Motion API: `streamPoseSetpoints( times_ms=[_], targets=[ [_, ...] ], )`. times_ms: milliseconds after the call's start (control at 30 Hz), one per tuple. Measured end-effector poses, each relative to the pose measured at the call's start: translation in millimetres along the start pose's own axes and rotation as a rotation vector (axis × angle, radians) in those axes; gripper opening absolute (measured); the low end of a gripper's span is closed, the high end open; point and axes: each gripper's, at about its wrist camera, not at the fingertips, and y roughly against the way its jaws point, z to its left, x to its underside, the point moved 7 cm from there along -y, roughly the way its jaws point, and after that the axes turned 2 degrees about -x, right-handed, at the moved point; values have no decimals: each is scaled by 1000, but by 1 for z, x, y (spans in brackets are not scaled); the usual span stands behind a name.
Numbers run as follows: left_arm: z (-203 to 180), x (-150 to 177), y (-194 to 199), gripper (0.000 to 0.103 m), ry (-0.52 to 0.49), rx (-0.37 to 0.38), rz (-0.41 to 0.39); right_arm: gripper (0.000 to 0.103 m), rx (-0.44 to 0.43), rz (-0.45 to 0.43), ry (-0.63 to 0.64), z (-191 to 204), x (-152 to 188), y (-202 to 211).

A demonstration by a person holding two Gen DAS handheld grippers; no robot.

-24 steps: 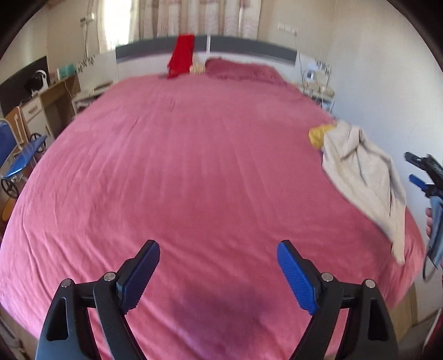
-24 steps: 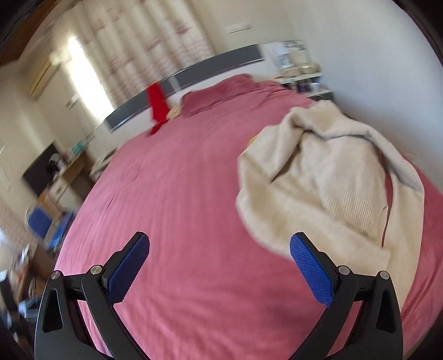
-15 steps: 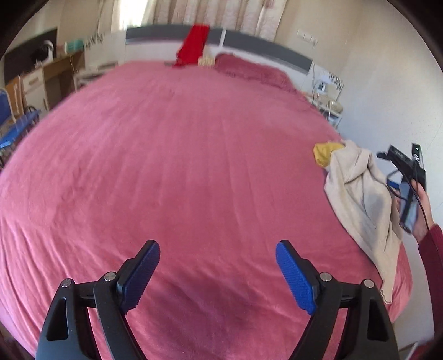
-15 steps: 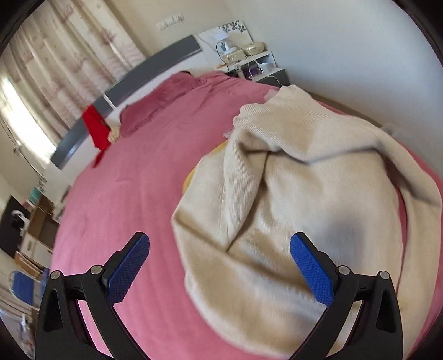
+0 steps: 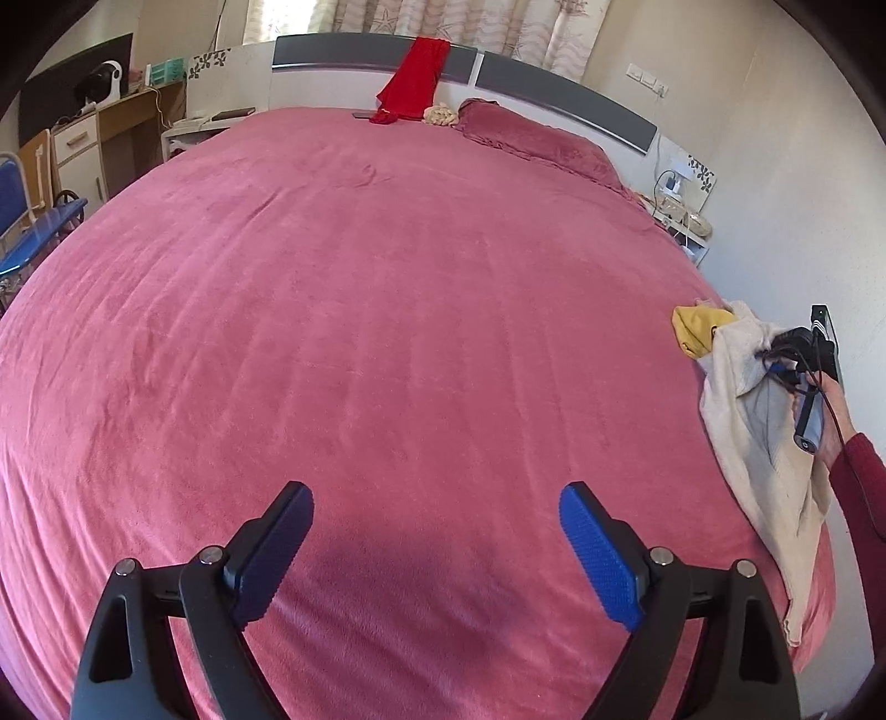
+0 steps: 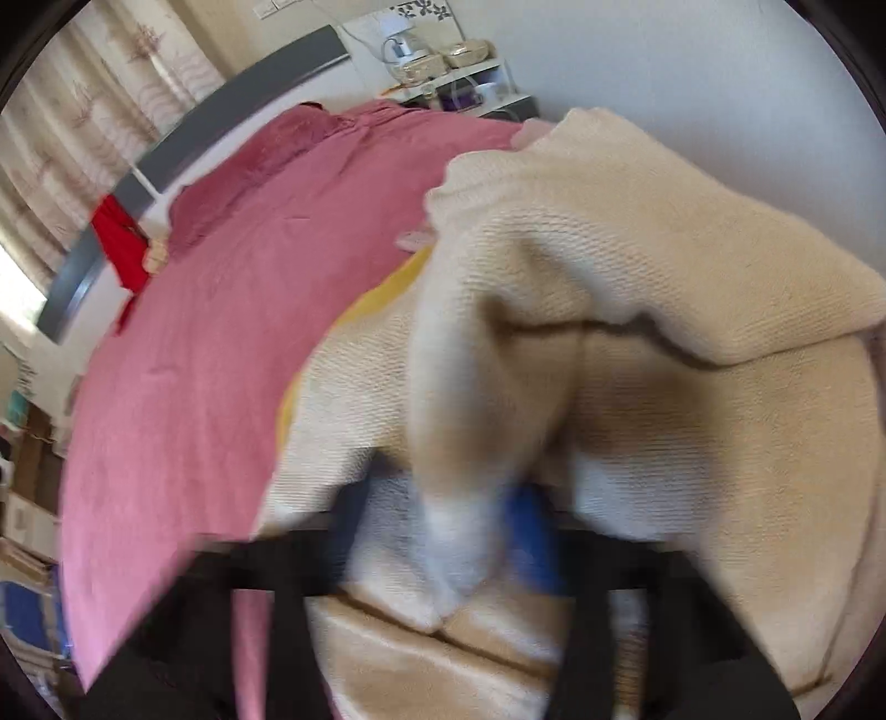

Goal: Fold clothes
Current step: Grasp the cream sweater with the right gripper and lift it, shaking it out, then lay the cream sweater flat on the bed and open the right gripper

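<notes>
Right gripper (image 6: 443, 526) now clamped on cream sweater (image 6: 637, 266) fold, left gripper (image 5: 437, 548) apart over bedspread (image 5: 360, 310)

No text, label, brand, number or sign can be read in either view.

You were in a home bedroom. A wide bed (image 5: 387, 310) under a pink plush cover filled most of the view, with a grey headboard (image 5: 559, 94) and a matching pillow (image 5: 531, 141) at its far end. Patterned curtains (image 5: 421, 19) hung behind the headboard. A wooden desk (image 5: 130, 119) with a drawer unit stood at the left, a small bedside shelf (image 5: 684, 213) with cables at the right. Plain cream walls (image 5: 775, 183), wall sockets (image 5: 645, 84) above the headboard.
</notes>
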Motion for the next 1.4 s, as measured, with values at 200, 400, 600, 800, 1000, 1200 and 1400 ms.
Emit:
streamPoseSetpoints(
  times_ms=[200, 400, 600, 800, 1000, 1200, 1400],
  targets=[
    [-15, -7, -3, 93, -18, 34, -2, 8, -51, -10, 1, -9, 2, 19],
    [-25, -2, -3, 92, -36, 50, 29, 8, -284, -16, 15, 8, 7, 59],
    [-15, -6, 5, 88, 8, 58, 68, 8, -509, -25, 84, 46, 22, 128],
    [3, -18, 46, 87, 34, 92, 18, 8, -731, -19, 240, 96, 80, 238],
    [63, -14, 100, 87, 53, 48, -18, 14, -965, 192, 389, 148, 238, 321],
    [121, 39, 112, 87, 58, -59, 95, 87, -826, 511, 574, 155, 427, 293],
    [139, 98, 103, 87, 91, -11, 181, 90, -625, 535, 619, 117, 484, 274]
  ],
)
